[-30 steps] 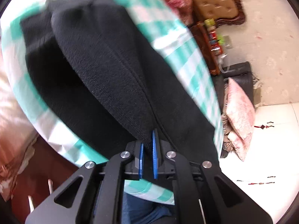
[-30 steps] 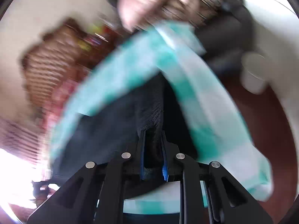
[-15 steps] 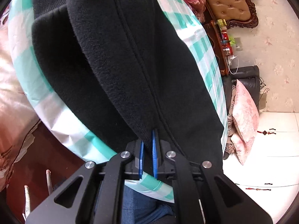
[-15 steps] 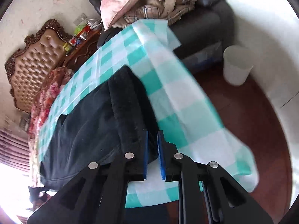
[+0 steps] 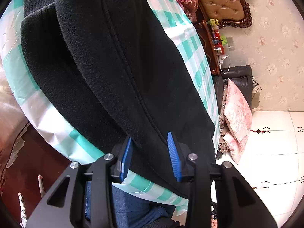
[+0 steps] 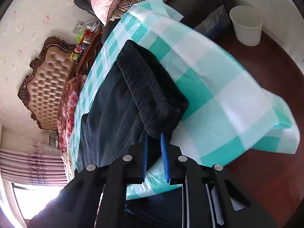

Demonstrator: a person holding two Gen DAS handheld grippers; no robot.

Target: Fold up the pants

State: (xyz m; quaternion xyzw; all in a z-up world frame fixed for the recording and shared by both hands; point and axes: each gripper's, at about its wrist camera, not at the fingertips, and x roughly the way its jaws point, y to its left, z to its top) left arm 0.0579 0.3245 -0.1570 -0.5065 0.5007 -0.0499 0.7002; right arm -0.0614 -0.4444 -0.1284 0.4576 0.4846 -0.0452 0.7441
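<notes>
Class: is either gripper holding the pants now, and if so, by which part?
Neither. Both the left gripper and right gripper have just been opening; the pants lie between their fingers, released.

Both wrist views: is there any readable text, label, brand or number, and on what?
None can be read.
Black pants: no tag or label shows.
Checked tablecloth: pattern only.
Small packages on the wooden side table: too small to read.
</notes>
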